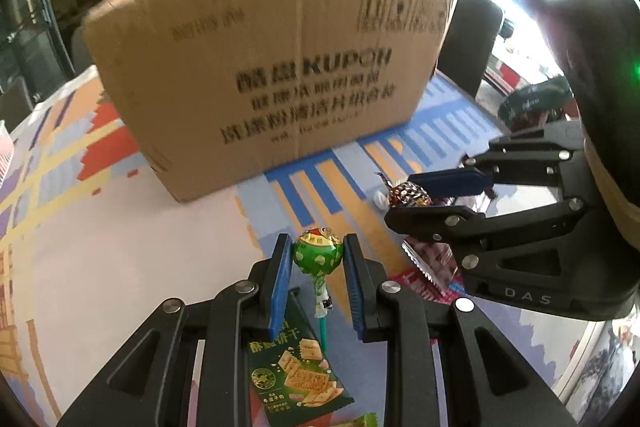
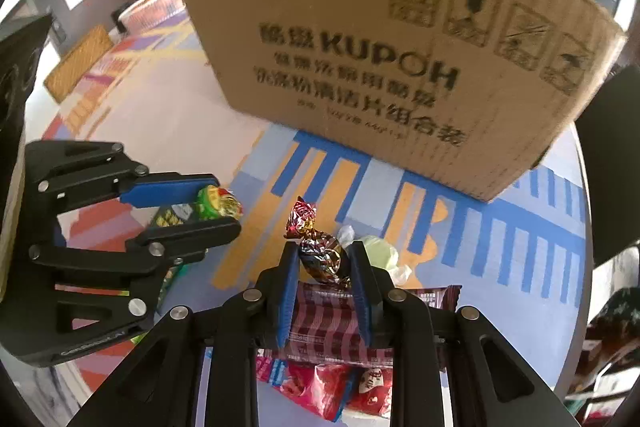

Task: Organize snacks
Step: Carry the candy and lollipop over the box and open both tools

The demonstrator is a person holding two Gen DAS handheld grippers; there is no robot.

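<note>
My left gripper (image 1: 316,259) is shut on a green-wrapped lollipop (image 1: 317,255), held above the table; it also shows in the right wrist view (image 2: 218,203). My right gripper (image 2: 324,259) is shut on a foil-wrapped candy (image 2: 320,251), red, gold and silver; it shows in the left wrist view (image 1: 408,193) too. A brown cardboard box (image 1: 272,67) printed KUPOH stands ahead of both grippers (image 2: 400,59). Below lie a green cracker packet (image 1: 296,375), a maroon striped snack bar (image 2: 320,327) and red snack packets (image 2: 320,387).
The round table has a colourful patterned cloth (image 1: 100,227). A pale green wrapped sweet (image 2: 380,251) lies just right of my right gripper. A dark chair (image 1: 472,31) stands behind the box. The table's edge (image 2: 580,267) curves at the right.
</note>
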